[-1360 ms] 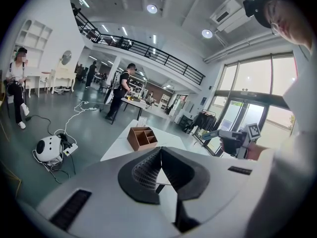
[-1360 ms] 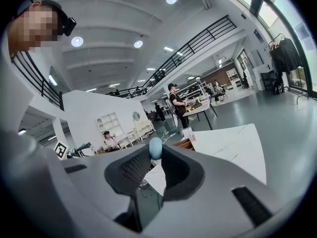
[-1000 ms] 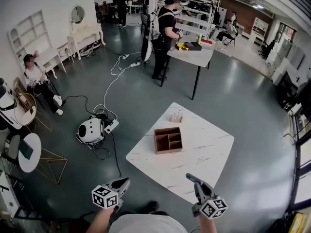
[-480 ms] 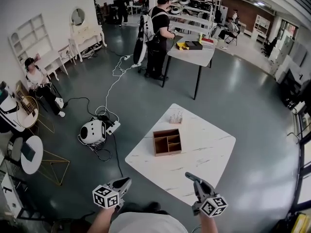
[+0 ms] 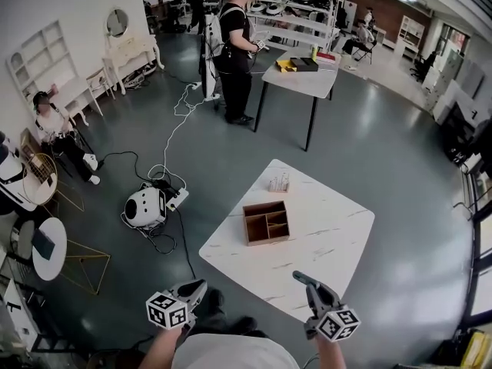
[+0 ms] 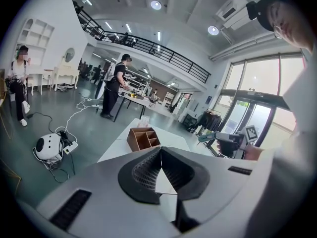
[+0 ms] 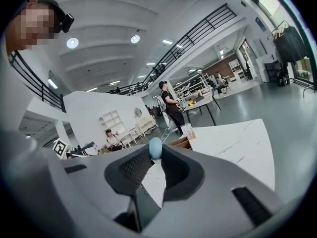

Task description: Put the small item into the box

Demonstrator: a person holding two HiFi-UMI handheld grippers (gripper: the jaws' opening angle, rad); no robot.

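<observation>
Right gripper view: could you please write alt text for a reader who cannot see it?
The right gripper holds a small blue item between its jaw tips. Beyond it lies a white marble table with a wooden box on it; farther back a person stands at another table.

Pale item (image 5: 279, 183) beside box (image 5: 266, 222) — too small (and blurry).
</observation>
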